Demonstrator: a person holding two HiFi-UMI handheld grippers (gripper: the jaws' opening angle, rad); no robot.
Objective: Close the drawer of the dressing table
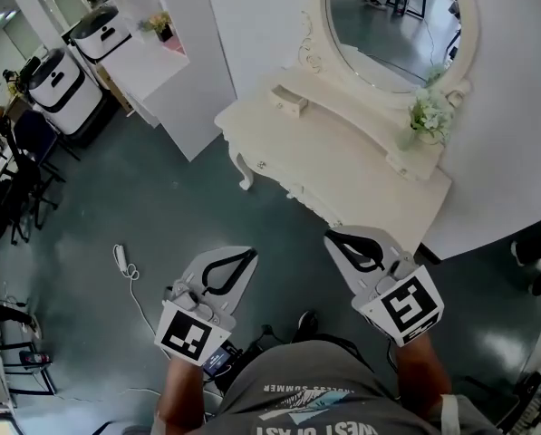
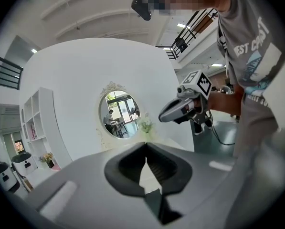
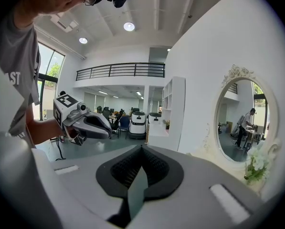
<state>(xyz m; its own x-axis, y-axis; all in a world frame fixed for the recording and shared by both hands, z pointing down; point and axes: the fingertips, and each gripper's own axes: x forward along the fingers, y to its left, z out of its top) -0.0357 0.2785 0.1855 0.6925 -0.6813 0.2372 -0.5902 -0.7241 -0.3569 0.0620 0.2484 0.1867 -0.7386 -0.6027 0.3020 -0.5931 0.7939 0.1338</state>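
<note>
Only the head view showed the drawer (image 1: 290, 101), jutting out from the upper ledge of the dressing table (image 1: 342, 166) near the mirror (image 1: 392, 25). The left gripper (image 1: 249, 256) and right gripper (image 1: 333, 237) hung over the floor (image 1: 161, 207), short of the table. Their own views showed each pair of jaws tip to tip, gripping nothing.

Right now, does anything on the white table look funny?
Yes: the little drawer on the dressing table, left of the mirror, sticks out instead of sitting shut. Nothing looks spilled or broken.
</note>
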